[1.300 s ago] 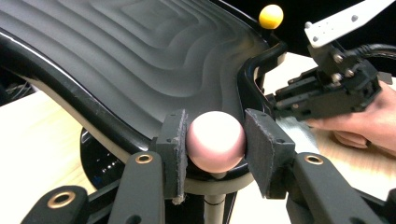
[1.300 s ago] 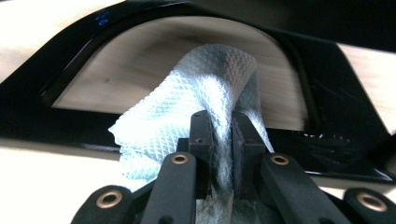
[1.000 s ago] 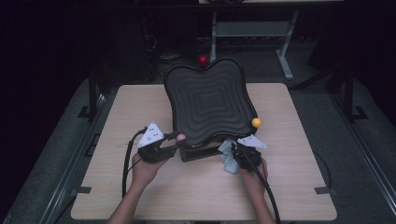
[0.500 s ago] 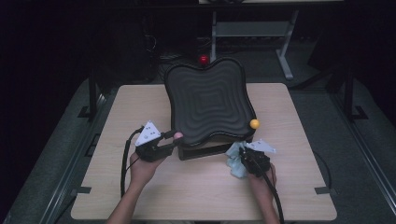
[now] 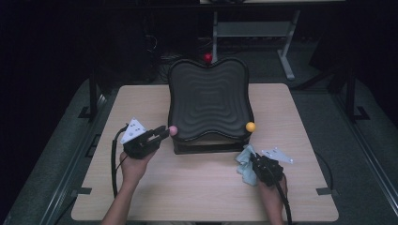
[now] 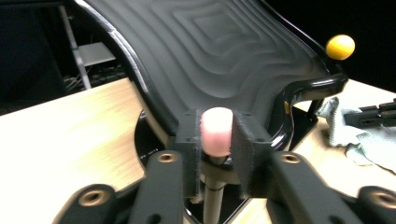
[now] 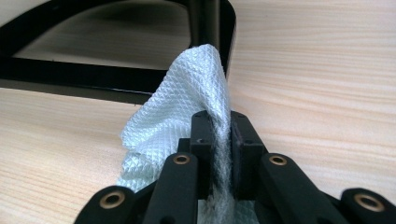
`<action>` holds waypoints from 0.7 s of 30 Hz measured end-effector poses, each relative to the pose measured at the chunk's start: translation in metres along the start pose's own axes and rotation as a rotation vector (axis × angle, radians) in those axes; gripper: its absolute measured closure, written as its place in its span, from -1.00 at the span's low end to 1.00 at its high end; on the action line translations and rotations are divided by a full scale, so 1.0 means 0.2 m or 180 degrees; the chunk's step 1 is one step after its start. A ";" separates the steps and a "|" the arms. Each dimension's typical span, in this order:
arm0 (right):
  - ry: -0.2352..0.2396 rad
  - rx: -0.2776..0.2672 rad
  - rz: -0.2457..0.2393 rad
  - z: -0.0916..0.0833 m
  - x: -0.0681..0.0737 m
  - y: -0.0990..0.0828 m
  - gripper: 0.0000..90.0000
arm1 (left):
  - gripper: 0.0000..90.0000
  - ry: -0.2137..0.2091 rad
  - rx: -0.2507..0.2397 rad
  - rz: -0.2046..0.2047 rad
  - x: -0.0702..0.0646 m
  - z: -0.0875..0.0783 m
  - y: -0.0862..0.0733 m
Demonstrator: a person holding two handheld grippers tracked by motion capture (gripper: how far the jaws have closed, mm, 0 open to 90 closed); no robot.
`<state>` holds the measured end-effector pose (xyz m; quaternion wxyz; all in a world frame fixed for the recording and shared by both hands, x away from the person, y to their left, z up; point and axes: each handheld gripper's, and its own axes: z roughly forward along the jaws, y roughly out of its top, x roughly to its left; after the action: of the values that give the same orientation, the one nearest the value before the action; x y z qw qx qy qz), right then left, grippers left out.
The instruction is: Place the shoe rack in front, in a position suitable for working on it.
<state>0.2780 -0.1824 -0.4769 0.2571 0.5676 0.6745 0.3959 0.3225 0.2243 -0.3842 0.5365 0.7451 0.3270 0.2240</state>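
Note:
A black board with a rippled top [image 5: 206,103] stands on its black base frame [image 7: 93,74] on the wooden table [image 5: 141,103]. It has a pink knob [image 5: 173,130] at its front left, a yellow knob [image 5: 250,126] at its front right and a red knob [image 5: 207,57] behind. My left gripper [image 5: 164,132] has just been closing, and its pads now press on the pink knob [image 6: 216,130]. My right gripper [image 5: 253,161] is shut on a pale cloth [image 7: 187,107] just off the board's front right corner, where the cloth [image 5: 244,161] hangs onto the table.
A grey metal stand [image 5: 253,28] and dark floor lie behind the table. Bare tabletop runs along the near edge between my two hands and to both sides of the board. Cables trail back from both grippers.
My left gripper has moved in on the pink knob and closed on it. My right gripper has carried the cloth to the right and nearer the person, away from the board's front edge.

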 end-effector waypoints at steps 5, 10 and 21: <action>-0.0061 -0.0054 0.0087 -0.03 -0.04 0.01 0.82 | 0.29 -0.0101 0.0005 -0.0027 0.01 0.02 0.00; -0.0050 -0.0217 0.0201 -0.06 -0.11 0.05 0.82 | 0.19 -0.0146 0.0069 0.0041 -0.03 0.05 0.00; 0.0166 -0.0043 -0.0295 0.12 -0.08 0.14 0.81 | 0.35 -0.0049 0.0143 0.0077 -0.02 0.07 0.00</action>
<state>0.3171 -0.1910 -0.4685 0.2613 0.5235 0.7038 0.4029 0.3298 0.2121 -0.3877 0.5193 0.7625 0.3188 0.2173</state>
